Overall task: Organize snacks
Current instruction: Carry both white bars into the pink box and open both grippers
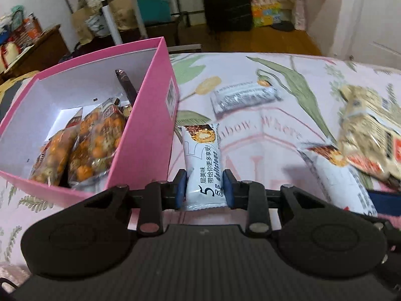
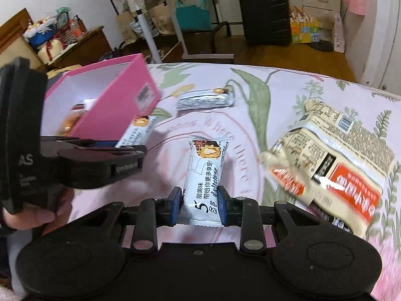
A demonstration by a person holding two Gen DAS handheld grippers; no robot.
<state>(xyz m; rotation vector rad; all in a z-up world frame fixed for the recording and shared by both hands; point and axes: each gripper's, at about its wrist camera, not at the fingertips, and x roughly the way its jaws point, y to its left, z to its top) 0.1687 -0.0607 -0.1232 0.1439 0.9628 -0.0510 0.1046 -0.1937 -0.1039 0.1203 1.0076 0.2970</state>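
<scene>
My left gripper (image 1: 205,188) is shut on a white snack bar (image 1: 202,160), held just right of the pink box (image 1: 147,135). The box holds bags of orange snacks (image 1: 85,148) and a dark stick pack (image 1: 126,85). My right gripper (image 2: 200,207) is shut on a second white snack bar (image 2: 206,175) above the bedspread. The left gripper (image 2: 100,160) with its bar (image 2: 136,131) shows at the left of the right wrist view, next to the pink box (image 2: 117,105). The right gripper's bar also shows in the left wrist view (image 1: 335,175).
A third white bar lies on the floral bedspread beyond both grippers (image 1: 244,95) (image 2: 205,99). A large cream snack bag (image 2: 333,165) lies at the right, and shows blurred in the left wrist view (image 1: 371,135). The bed's far edge drops to a wooden floor with a black suitcase (image 2: 264,10).
</scene>
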